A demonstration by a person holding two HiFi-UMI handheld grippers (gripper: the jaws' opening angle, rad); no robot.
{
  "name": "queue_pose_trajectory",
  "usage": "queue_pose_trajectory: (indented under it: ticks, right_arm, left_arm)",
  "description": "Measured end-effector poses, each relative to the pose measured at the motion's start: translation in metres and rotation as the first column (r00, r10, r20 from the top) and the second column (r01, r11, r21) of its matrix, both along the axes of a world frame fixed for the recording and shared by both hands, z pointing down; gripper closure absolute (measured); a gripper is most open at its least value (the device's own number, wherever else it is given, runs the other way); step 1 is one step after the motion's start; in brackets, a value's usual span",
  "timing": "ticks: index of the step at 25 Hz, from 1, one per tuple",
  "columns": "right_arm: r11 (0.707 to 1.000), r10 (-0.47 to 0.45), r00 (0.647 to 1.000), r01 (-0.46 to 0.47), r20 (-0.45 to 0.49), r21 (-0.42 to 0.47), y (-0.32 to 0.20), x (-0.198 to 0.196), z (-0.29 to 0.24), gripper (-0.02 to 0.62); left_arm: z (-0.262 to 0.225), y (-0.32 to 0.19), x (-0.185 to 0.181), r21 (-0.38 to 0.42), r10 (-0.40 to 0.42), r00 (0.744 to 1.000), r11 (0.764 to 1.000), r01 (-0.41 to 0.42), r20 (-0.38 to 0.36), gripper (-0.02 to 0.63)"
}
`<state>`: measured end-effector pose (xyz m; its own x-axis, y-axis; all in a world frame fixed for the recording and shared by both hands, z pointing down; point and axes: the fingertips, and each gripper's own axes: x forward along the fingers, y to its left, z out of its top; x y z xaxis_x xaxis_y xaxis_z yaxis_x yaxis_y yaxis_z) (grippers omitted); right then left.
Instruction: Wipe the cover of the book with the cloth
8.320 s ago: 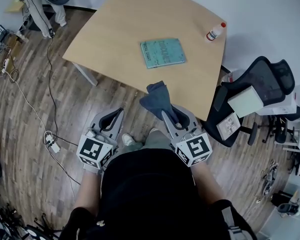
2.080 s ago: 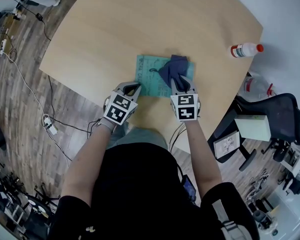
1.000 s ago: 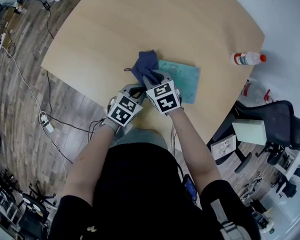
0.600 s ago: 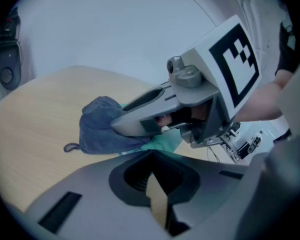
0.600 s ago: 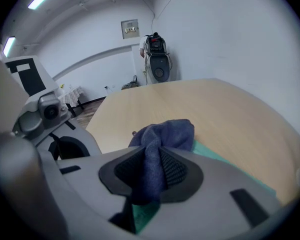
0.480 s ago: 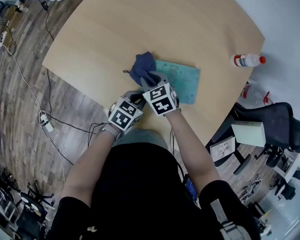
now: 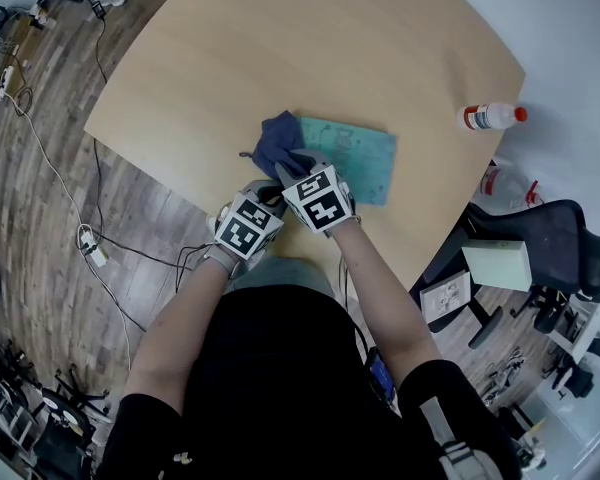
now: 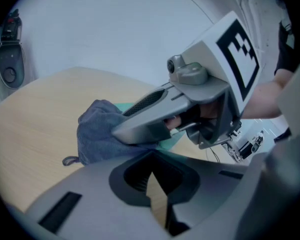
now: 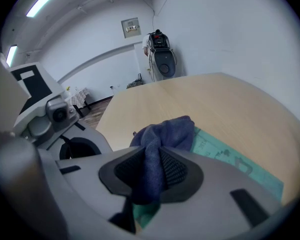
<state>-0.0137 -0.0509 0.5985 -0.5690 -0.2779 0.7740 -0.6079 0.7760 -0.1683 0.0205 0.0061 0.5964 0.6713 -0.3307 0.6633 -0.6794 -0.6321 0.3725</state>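
**Right gripper**: jaws clamped on a fold of the cloth. The fabric is pinched between the ribbed pads and bunches out ahead of them. Gripper angled down toward the table.

**Cloth**: dark blue, crumpled, loop tag at its left side. Lies over the left end of the book, part of it spilling onto the bare table.

**Book**: teal cover, lying flat near the table's near edge. Most of the cover to the right of the cloth is uncovered.

**Left gripper**: jaws closed together with nothing between them, just beside the right gripper near the book's near-left corner. Whether it presses on the book cannot be made out.

**Also present**: white bottle with red cap, lying well apart near the table's right edge; office chair beyond it.

**Step in hand**: wiping stroke, judged to be at its left limit.

**Next move calls for**: dragging the cloth rightward across the exposed cover, pressing down steadily while keeping the book from sliding.
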Motion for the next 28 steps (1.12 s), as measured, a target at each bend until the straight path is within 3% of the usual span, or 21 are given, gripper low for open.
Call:
queue_pose_trajectory:
  ticks: [11, 18, 28]
  right_arm:
    - [0.999, 0.045, 0.999, -0.045, -0.002, 0.023, 0.012, 0.034, 0.001, 0.499]
    - [0.986, 0.166, 0.985, -0.165, -0.037, 0.039, 0.000, 0.102, 0.003, 0.499]
    - [0.941, 0.337, 0.940, -0.335, -0.052, 0.044, -0.005, 0.188, 0.000, 0.499]
  left_arm:
    - [0.001, 0.000, 0.001, -0.022, 0.014, 1.000, 1.000, -0.013, 0.016, 0.586]
    - [0.001, 0.000, 0.001, -0.036, 0.019, 1.000, 0.999, -0.019, 0.014, 0.586]
    - [0.002, 0.001, 0.000, -0.030, 0.028, 0.999, 0.999, -0.027, 0.019, 0.586]
